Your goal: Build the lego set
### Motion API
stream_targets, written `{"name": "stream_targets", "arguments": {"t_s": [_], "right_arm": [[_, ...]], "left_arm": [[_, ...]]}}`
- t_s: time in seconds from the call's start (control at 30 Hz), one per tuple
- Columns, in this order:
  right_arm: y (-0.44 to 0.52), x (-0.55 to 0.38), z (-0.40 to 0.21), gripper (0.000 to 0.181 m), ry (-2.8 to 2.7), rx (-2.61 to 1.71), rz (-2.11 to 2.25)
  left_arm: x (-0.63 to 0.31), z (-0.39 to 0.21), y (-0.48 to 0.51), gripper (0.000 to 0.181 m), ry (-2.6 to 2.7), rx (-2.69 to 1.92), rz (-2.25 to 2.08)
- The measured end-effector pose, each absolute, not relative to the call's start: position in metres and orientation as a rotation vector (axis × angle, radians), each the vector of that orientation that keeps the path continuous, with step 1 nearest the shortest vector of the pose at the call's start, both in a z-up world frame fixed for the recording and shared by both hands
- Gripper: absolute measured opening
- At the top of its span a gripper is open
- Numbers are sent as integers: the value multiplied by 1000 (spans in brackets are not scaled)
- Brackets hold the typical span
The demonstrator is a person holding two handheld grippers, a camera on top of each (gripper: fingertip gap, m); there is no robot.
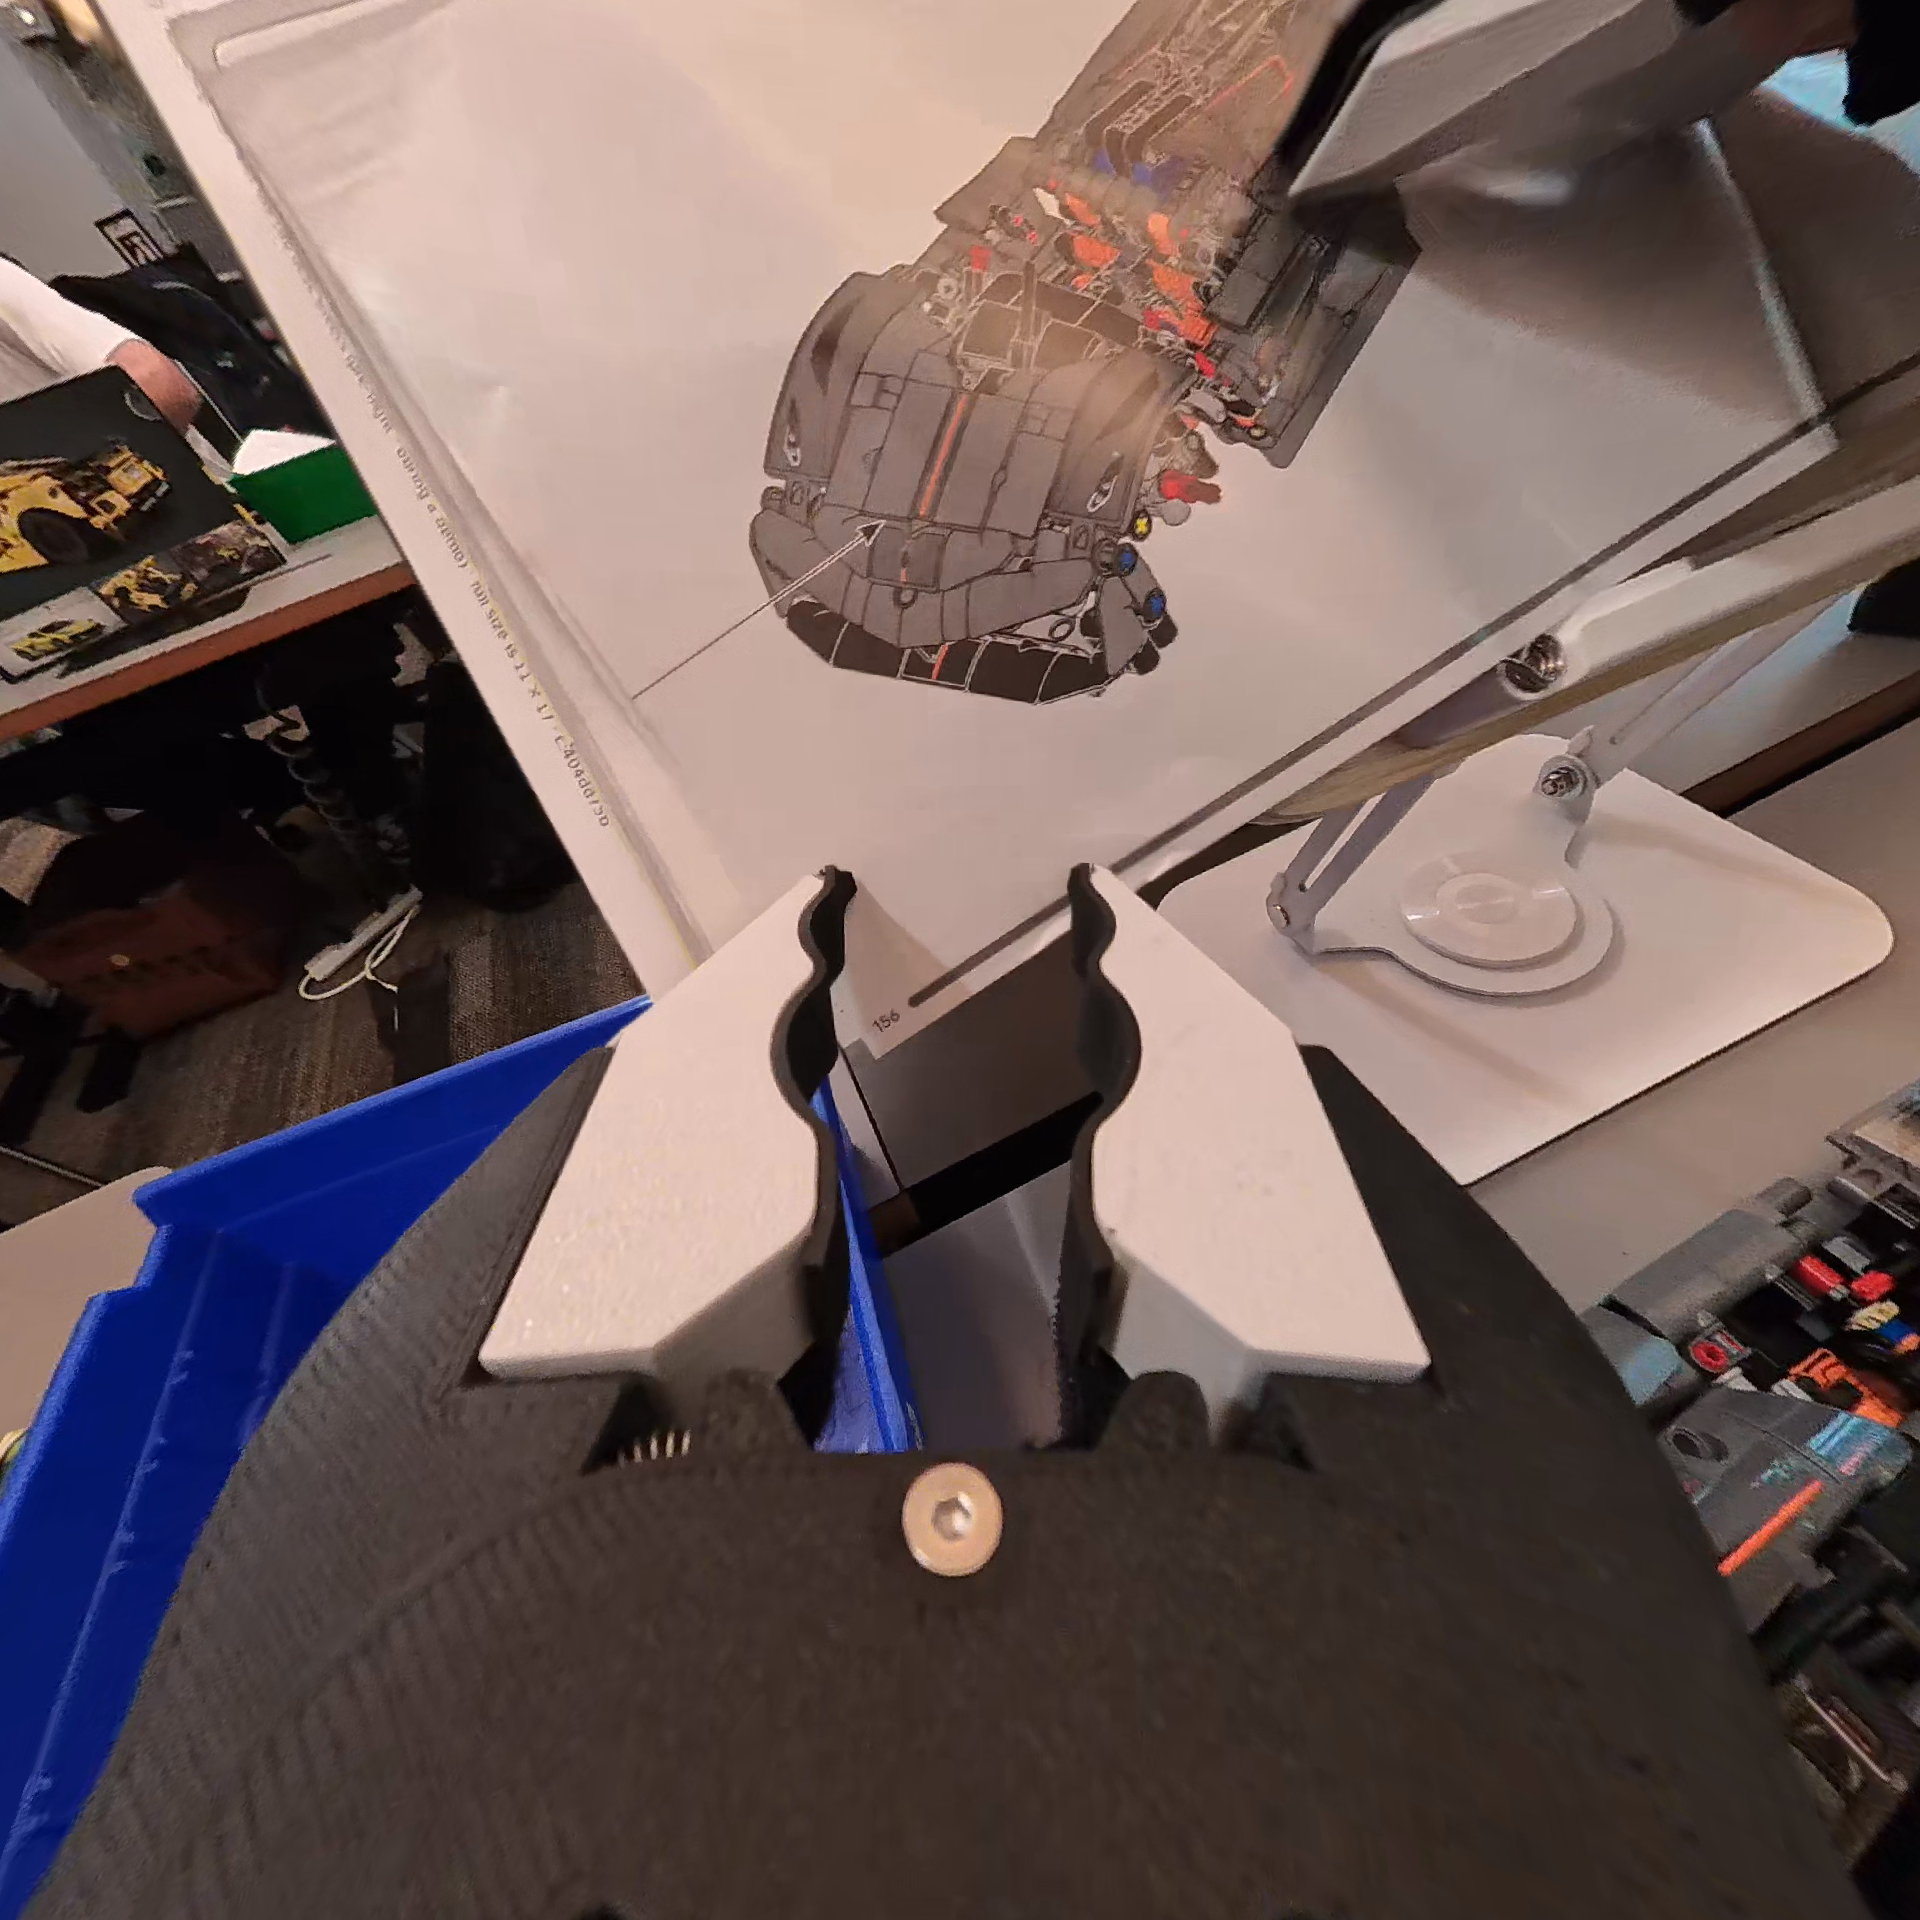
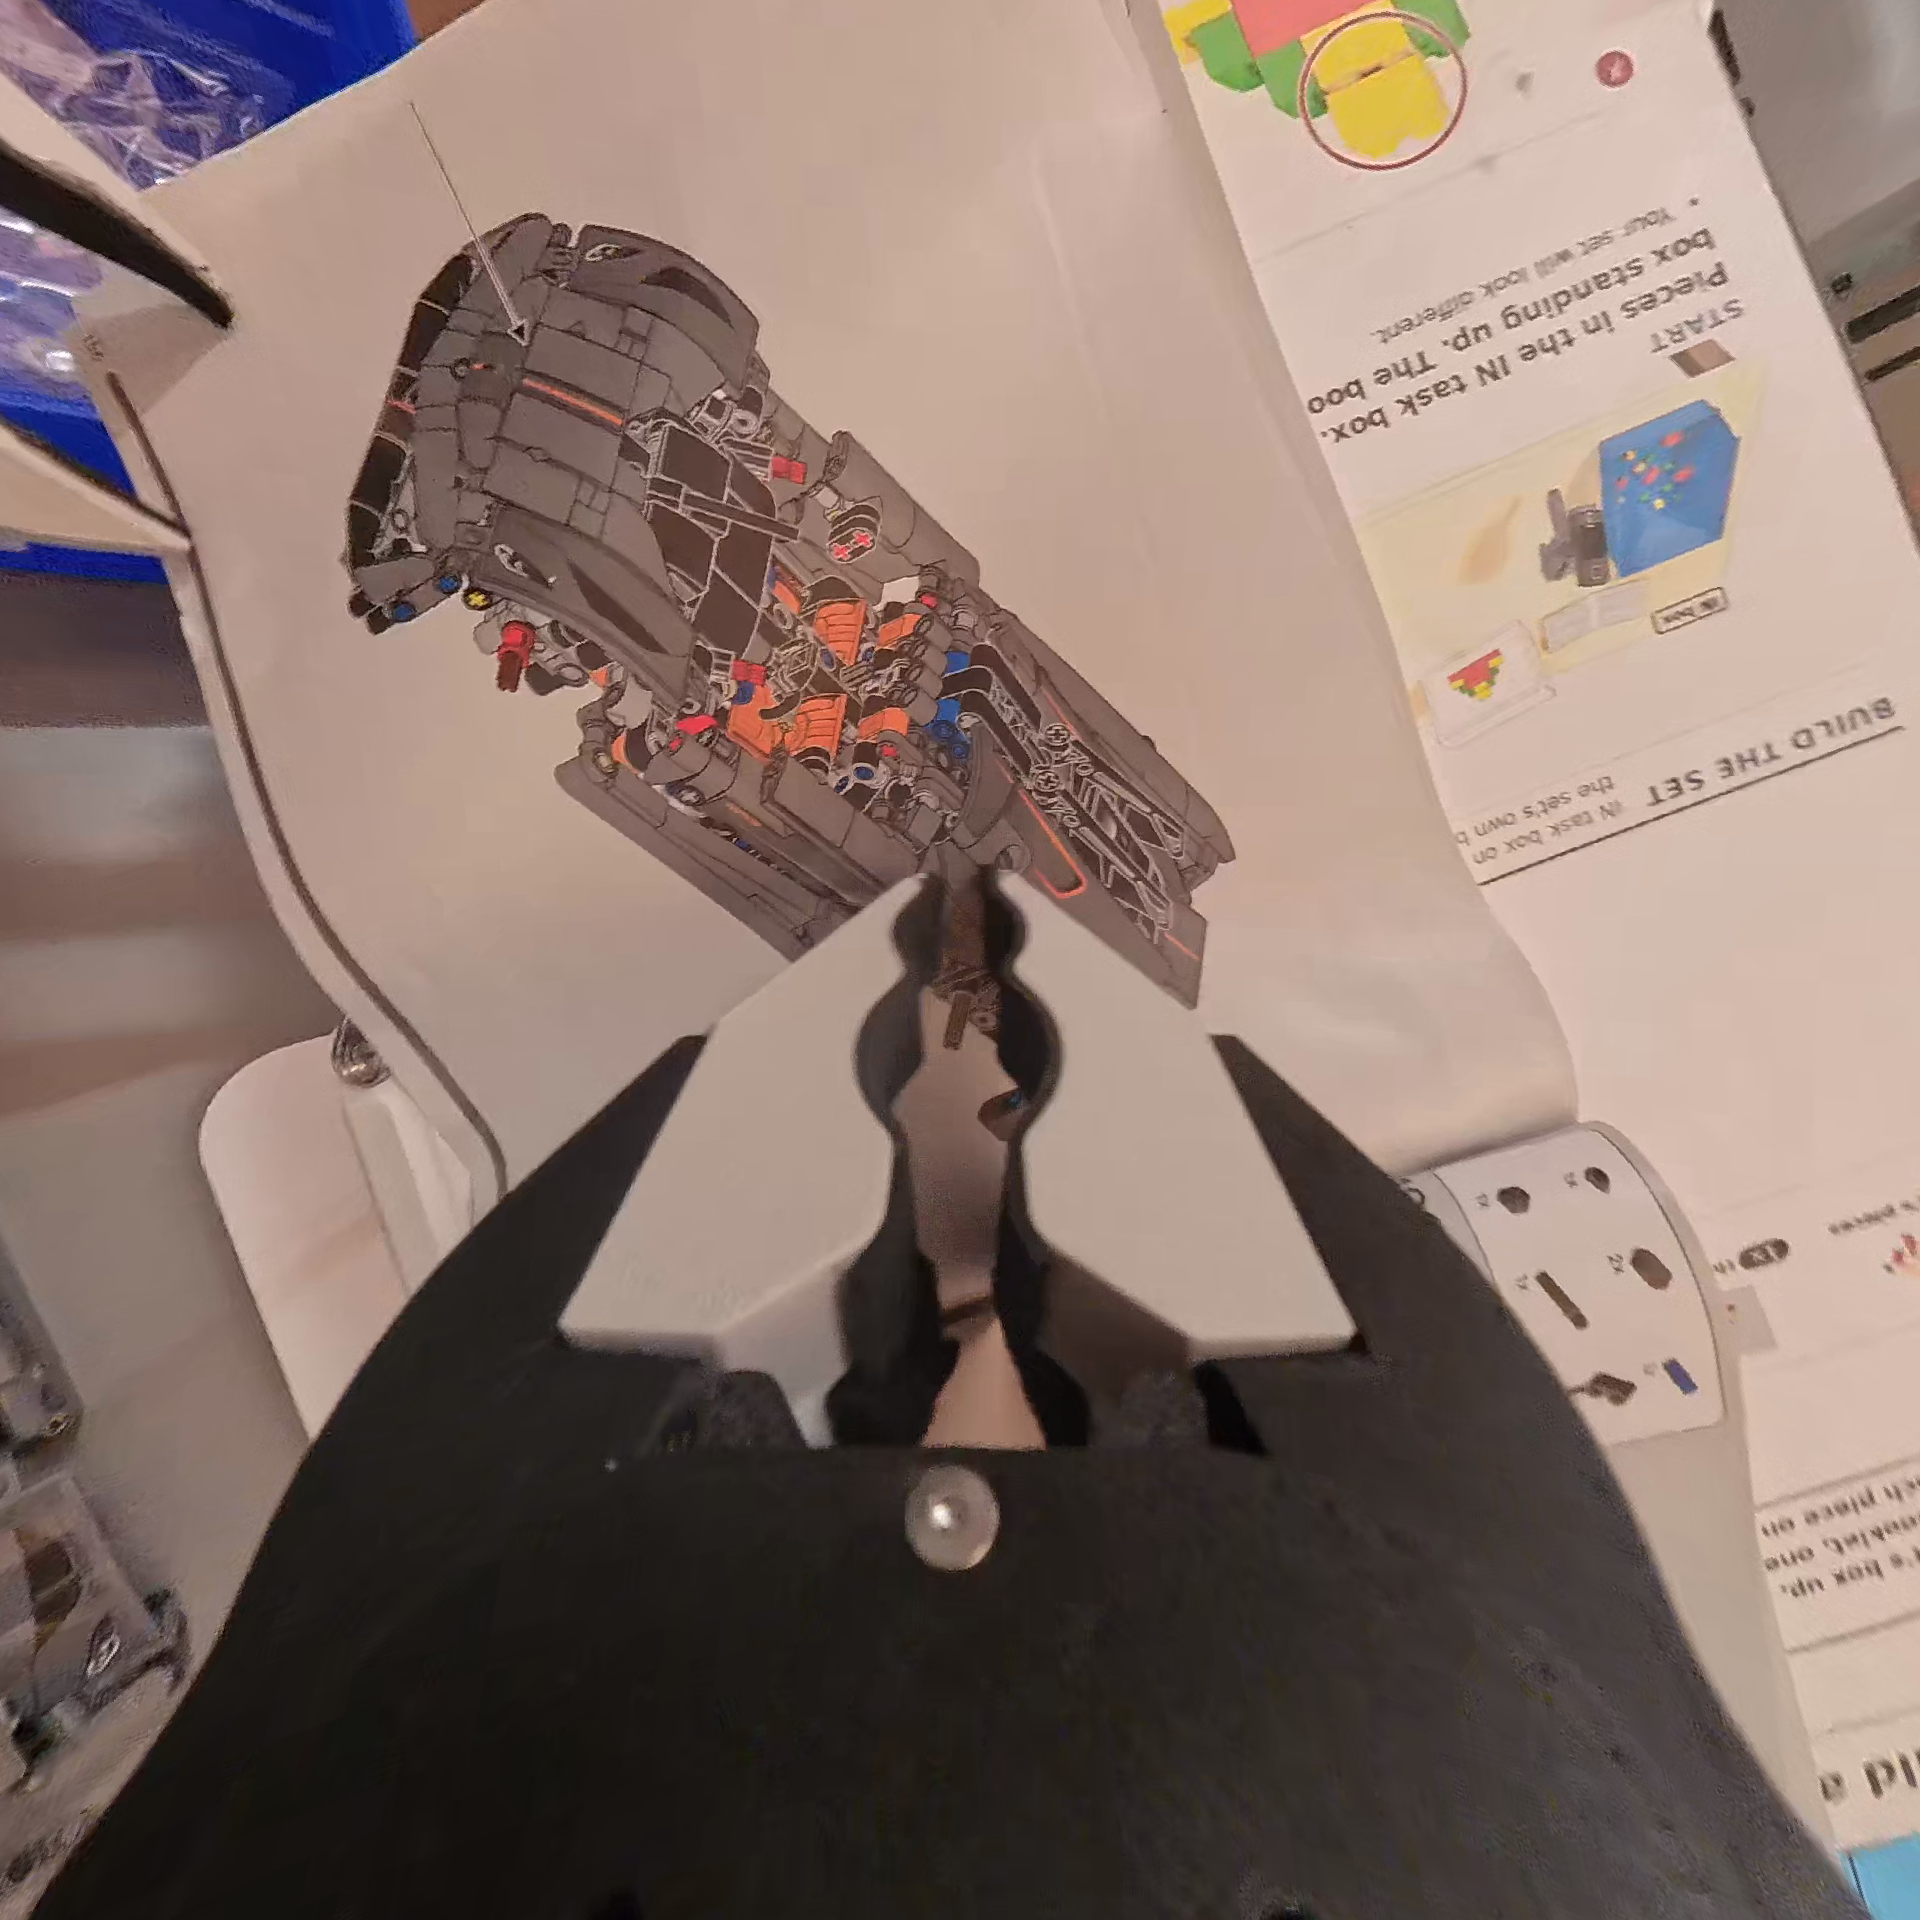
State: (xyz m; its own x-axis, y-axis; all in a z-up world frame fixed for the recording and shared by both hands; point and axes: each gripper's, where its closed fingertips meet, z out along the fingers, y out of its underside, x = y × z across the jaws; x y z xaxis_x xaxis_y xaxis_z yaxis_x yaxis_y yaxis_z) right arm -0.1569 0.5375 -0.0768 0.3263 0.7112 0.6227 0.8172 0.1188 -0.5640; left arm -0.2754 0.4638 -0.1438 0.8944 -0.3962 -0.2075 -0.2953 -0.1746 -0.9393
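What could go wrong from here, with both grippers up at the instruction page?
The right gripper, nearly shut on the instruction page, could crease or tear it, or tip the white stand. The left gripper hangs open above the blue bin rim and might knock it.

Office-like workroom; desks [image 1: 208,644], carpet floor [image 1: 499,997], power strip [image 1: 364,940].

Warm indoor light, soft glare on instruction page [image 1: 623,312]; edges blurred, bent (wide-angle lens); dim floor left.
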Motion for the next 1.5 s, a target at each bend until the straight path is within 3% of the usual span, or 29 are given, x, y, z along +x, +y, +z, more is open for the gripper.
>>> {"name": "stream_targets", "arguments": {"t_s": [0.17, 0.2, 0.23, 0.33, 0.43, 0.87, 1.13, 1.23, 1.37, 1.5], "right_arm": [[534, -157, -74, 0, -1412, -1587, -140], [534, -157, -71, 12, -1403, -1564, -160], [535, -157, -70, 47, -1396, -1555, -178], [546, -154, -60, 90, -1340, -1534, -242], [552, -152, -60, 101, -1326, -1598, -210], [554, -154, -68, 79, -1405, -1644, -202], [552, -157, -73, 54, -1431, -1642, -175], [546, -160, -77, 32, -1460, -1617, -173], [537, -160, -76, 23, -1454, -1592, -137], [506, -166, -88, 46, -1563, -1545, -120]], "left_arm": [[-281, -145, 467, 39, 499, -1776, -75], [-281, -146, 467, 40, 497, -1771, -79], [-280, -146, 468, 40, 501, -1767, -82], [-280, -149, 470, 40, 509, -1778, -68], [-280, -149, 470, 39, 514, -1775, -61], [-283, -150, 469, 37, 504, -1779, -80], [-285, -150, 470, 37, 500, -1783, -81], [-286, -151, 470, 37, 496, -1784, -88], [-289, -151, 470, 35, 479, -1793, -83], [-289, -151, 471, 33, 474, -1792, -101]]}}
